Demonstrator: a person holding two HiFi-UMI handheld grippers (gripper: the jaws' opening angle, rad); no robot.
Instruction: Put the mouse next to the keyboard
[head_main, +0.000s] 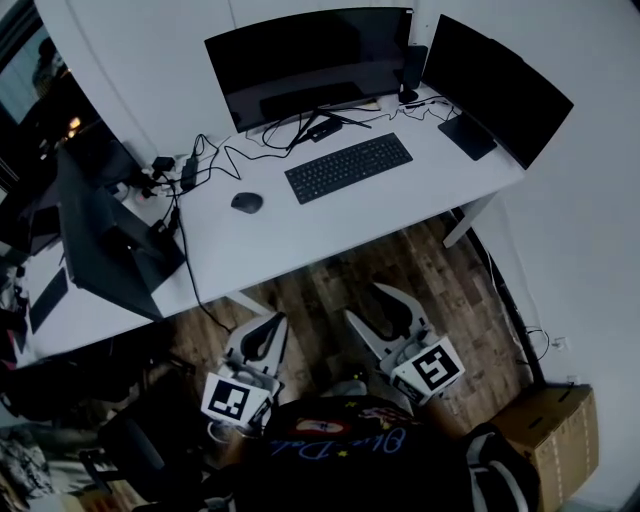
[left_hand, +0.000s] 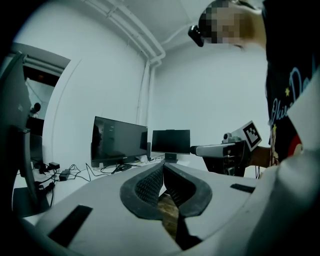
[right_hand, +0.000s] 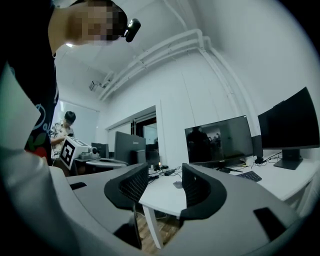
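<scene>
A dark mouse (head_main: 247, 202) lies on the white desk (head_main: 300, 235), a short way left of the black keyboard (head_main: 348, 167). Both grippers hang over the wooden floor in front of the desk, well short of the mouse. My left gripper (head_main: 272, 322) has its jaws shut with nothing between them; in the left gripper view its tips (left_hand: 162, 168) meet. My right gripper (head_main: 386, 308) stands open and empty. Between its jaws (right_hand: 165, 178) the right gripper view shows the desk's corner with the mouse (right_hand: 177, 184) small on it, and the keyboard (right_hand: 248, 175) farther right.
Two black monitors (head_main: 310, 60) (head_main: 495, 85) stand at the back of the desk, with cables and a power strip (head_main: 188, 172) at its left end. A second desk with a monitor (head_main: 100, 235) is on the left. A cardboard box (head_main: 550, 430) sits at the lower right.
</scene>
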